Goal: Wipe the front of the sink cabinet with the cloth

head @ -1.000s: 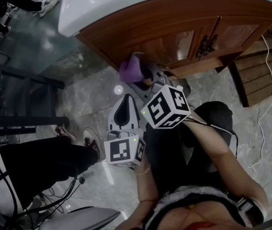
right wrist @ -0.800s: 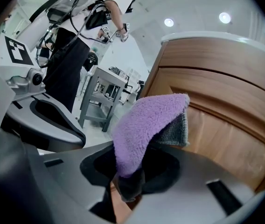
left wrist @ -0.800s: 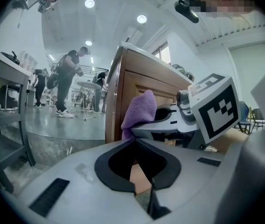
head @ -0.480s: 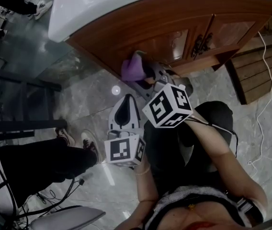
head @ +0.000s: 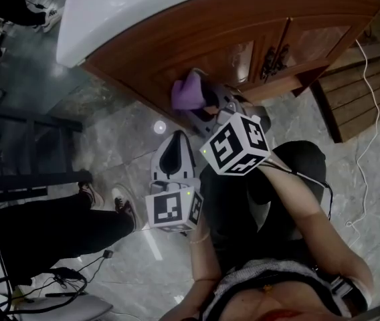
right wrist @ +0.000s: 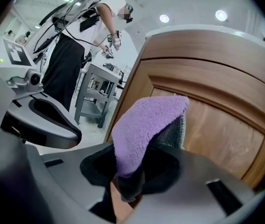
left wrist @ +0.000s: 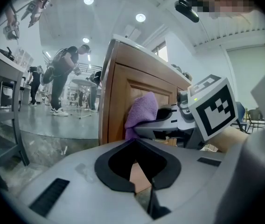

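Note:
The sink cabinet (head: pixel 243 25) is brown wood with panelled doors under a white top (head: pixel 143 2). A purple cloth (head: pixel 191 92) (right wrist: pixel 144 122) (left wrist: pixel 141 113) is pressed against the left door panel. My right gripper (head: pixel 202 104) (right wrist: pixel 139 160) is shut on it, with the cloth draped over the fingertips. My left gripper (head: pixel 174 142) (left wrist: pixel 133 143) hangs lower and farther from the cabinet, just left of the right one. Its jaws meet with nothing between them.
Dark metal handles (head: pixel 270 62) sit where the doors meet, right of the cloth. A person's legs in black trousers (head: pixel 56 223) and a dark rack (head: pixel 23 152) stand at the left. A white cable (head: pixel 367 146) and wooden slats (head: pixel 357 92) lie at the right.
My right gripper has slid the cloth a little to the right along the cabinet front, toward the handles. The left gripper has stayed where it was.

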A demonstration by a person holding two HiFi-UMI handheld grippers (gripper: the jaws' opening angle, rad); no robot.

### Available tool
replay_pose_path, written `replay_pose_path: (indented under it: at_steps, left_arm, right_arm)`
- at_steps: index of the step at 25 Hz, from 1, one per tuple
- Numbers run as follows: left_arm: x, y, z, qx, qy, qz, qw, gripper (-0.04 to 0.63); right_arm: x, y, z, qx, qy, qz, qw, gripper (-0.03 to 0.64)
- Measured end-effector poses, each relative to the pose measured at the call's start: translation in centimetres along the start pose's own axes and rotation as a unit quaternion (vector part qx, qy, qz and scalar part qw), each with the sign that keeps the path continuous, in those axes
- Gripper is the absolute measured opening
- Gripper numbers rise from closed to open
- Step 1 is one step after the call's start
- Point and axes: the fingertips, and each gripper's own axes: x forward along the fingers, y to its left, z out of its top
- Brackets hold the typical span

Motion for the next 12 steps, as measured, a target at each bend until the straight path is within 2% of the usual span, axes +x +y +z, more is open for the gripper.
replay_pose_path:
  at_steps: [12]
  left_arm:
    - [1.3, -1.2, 0.0, 0.004, 0.000, -0.021, 0.9998, 0.000]
  right_arm:
    - [-1.3, -1.5, -1.1, 0.009, 0.006, -0.016, 1.000, 0.163]
